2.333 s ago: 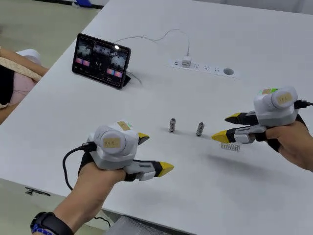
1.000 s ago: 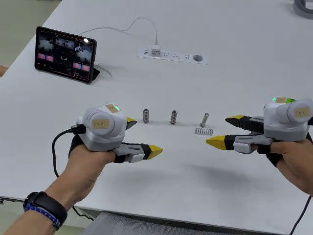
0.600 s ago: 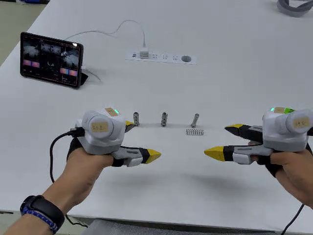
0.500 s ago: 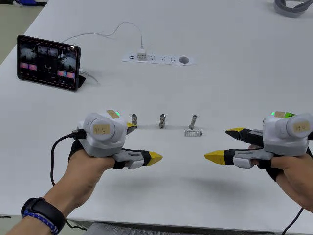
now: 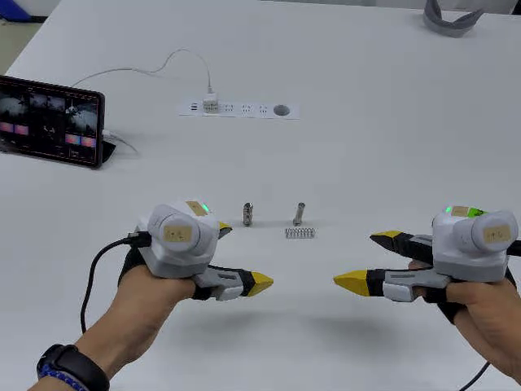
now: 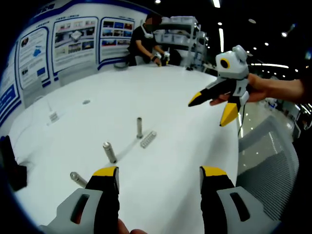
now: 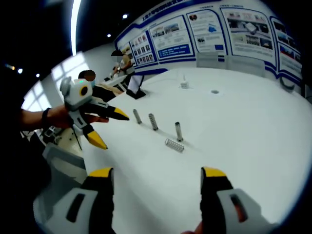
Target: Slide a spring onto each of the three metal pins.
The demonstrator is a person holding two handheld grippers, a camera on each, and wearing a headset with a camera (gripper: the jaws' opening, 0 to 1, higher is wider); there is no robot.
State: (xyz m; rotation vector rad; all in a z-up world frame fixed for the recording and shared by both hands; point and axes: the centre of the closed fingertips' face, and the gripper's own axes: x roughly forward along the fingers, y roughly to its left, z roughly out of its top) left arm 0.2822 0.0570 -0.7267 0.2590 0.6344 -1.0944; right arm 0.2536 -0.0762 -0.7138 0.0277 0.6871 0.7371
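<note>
The white workbench top point(image 5: 383, 122) is wide and mostly bare, and both my grippers hang above its near side. The left gripper point(image 5: 241, 256) and the right gripper point(image 5: 367, 261) each have their yellow-tipped jaws spread wide, with nothing between them. The small loose coil spring of silvery wire point(image 5: 299, 233) lies flat on its side just in front of the short bare upright metal pin point(image 5: 299, 213), near its foot but apart from it. The next pin in the row point(image 5: 248, 214) looks already sleeved in a coil. The third pin point(image 6: 78, 179) stands at the left end of the row, too small for me to judge. My main worry is the pick. The spring is thin and round, so a jaw closing off-centre would probably roll it away or flick it out, and squeezing hard could kink it. The pin is so close that a careless approach might clip it, and a tilted spring would likely catch on the pin's top instead of sliding down. There is open surface on every side of the row. The black tablet point(image 5: 50, 120) and the white power strip point(image 5: 238, 108) sit well apart at the far side. The table's near edge point(image 6: 239, 146) runs under my hands, so a spring rolling towards me has little room left.
</note>
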